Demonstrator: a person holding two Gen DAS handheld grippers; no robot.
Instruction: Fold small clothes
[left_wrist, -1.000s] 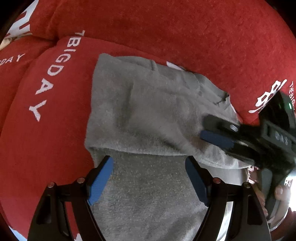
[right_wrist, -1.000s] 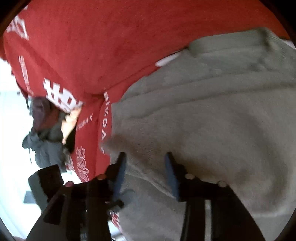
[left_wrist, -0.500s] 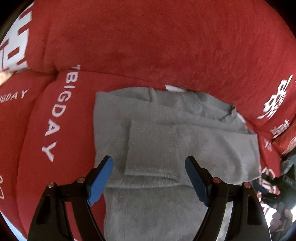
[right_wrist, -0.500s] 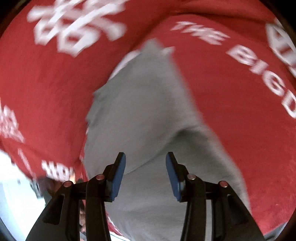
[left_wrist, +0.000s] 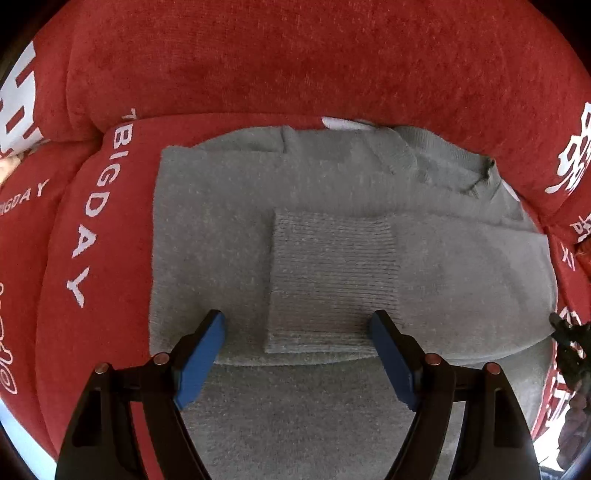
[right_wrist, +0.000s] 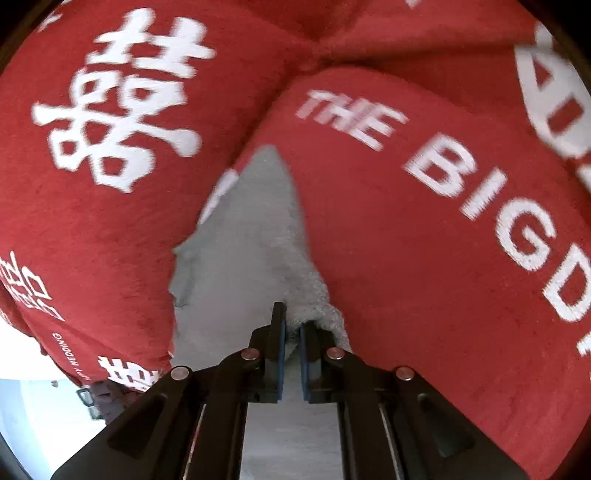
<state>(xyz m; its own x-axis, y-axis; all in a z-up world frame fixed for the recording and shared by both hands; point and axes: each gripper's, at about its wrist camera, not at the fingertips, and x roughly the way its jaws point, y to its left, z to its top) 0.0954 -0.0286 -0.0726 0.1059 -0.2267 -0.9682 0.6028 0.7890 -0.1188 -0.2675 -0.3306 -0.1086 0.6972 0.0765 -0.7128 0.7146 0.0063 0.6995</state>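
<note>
A grey knitted sweater (left_wrist: 221, 221) lies flat on a red sofa seat, neck toward the backrest. One sleeve is folded across its body, and the ribbed cuff (left_wrist: 332, 273) sits in the middle. My left gripper (left_wrist: 297, 321) hovers over the near part of the sweater, open wide, with the cuff's lower edge showing between its blue pads. In the right wrist view the sweater (right_wrist: 243, 229) runs away as a narrow grey strip. My right gripper (right_wrist: 291, 321) is shut on a bunched fold of its edge.
The red sofa cover (left_wrist: 295, 55) with white lettering surrounds the sweater, and its backrest rises right behind the neck. A seat cushion (right_wrist: 424, 258) printed "THE BIGD" lies to the right of the right gripper. Pale floor (right_wrist: 33, 413) shows at the lower left.
The right gripper let go of the sleeve, left it folded across the sweater, swung out to the garment's side and closed on its edge. The left gripper drifted slightly and stayed open.
</note>
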